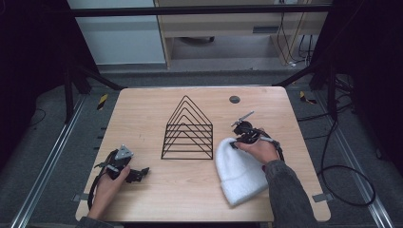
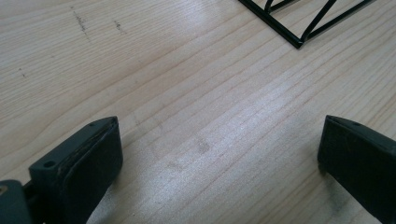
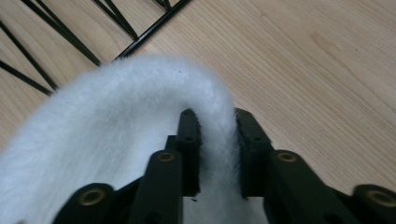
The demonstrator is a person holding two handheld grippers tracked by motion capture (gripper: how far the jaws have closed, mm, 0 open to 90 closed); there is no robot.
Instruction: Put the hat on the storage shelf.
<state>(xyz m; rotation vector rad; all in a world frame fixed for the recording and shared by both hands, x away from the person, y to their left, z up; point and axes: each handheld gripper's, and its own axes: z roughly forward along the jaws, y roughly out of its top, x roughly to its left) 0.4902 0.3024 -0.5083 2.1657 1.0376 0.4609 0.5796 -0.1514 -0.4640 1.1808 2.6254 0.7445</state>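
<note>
Your right gripper [image 3: 217, 154] pinches the white beanie [image 1: 239, 172] at its far edge; your left gripper [image 1: 138, 174] rests open on the table.

Lying flat at the table's right front, just right of the black wire rack [image 1: 187, 130], the beanie runs lengthwise from its pinched far end toward you and slightly right. Its surface is the light wooden table [image 1: 190, 190], with grey floor, cables and a cabinet beyond.

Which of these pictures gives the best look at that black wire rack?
The high view: the whole wire rack stands upright mid-table. The left gripper view catches one bottom corner; the right gripper view shows a few wires behind the white hat.
</note>
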